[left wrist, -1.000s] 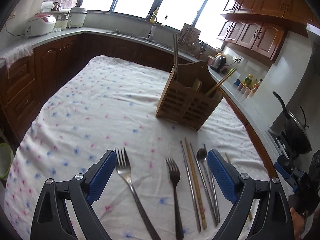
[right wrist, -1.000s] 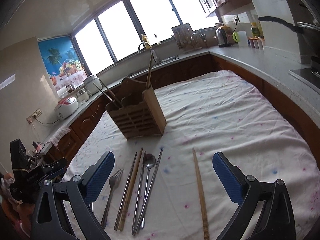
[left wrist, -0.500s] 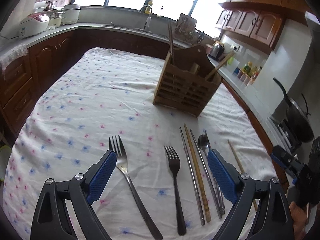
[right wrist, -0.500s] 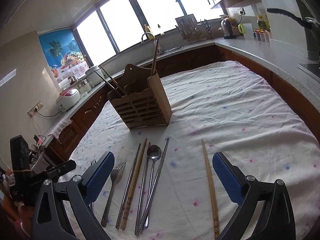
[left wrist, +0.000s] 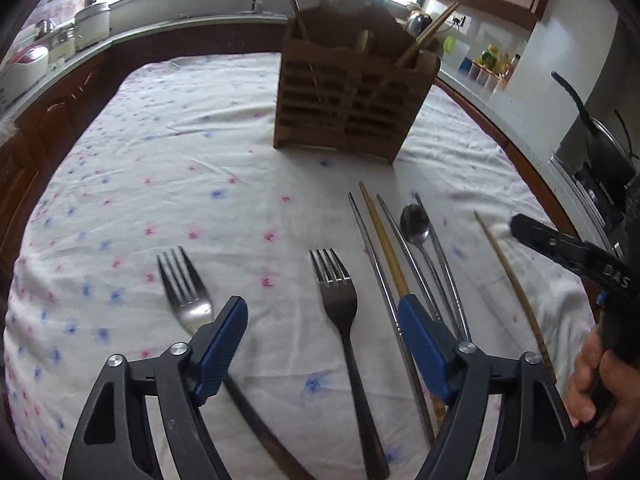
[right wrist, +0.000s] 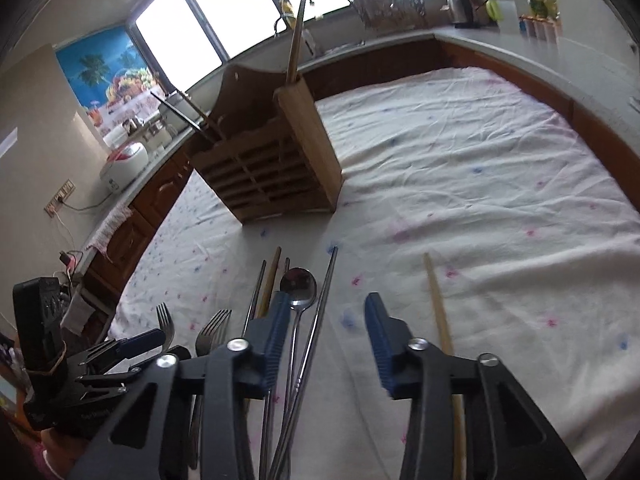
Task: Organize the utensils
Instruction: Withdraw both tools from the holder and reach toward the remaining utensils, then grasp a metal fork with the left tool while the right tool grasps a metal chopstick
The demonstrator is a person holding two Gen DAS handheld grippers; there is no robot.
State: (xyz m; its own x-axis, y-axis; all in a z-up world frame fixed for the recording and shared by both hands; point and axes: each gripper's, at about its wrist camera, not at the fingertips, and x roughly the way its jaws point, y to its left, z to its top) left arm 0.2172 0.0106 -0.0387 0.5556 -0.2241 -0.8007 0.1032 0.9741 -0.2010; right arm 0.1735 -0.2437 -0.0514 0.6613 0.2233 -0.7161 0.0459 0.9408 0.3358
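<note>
My right gripper (right wrist: 326, 336) is closing, blue pads astride the steel spoon (right wrist: 298, 292) and a steel chopstick (right wrist: 318, 320), nothing pinched yet. My left gripper (left wrist: 320, 340) is narrowing too, around the dark-handled steel fork (left wrist: 340, 312), not touching it. These are thin, stiff, light and slick on the flowered tablecloth (left wrist: 160, 160); I judge mid-handle the best hold. A lone wooden chopstick (right wrist: 438, 312) lies just right. The slatted wooden caddy (right wrist: 276, 168) stands beyond. The other tool reads "DAS" (left wrist: 614, 278).
</note>
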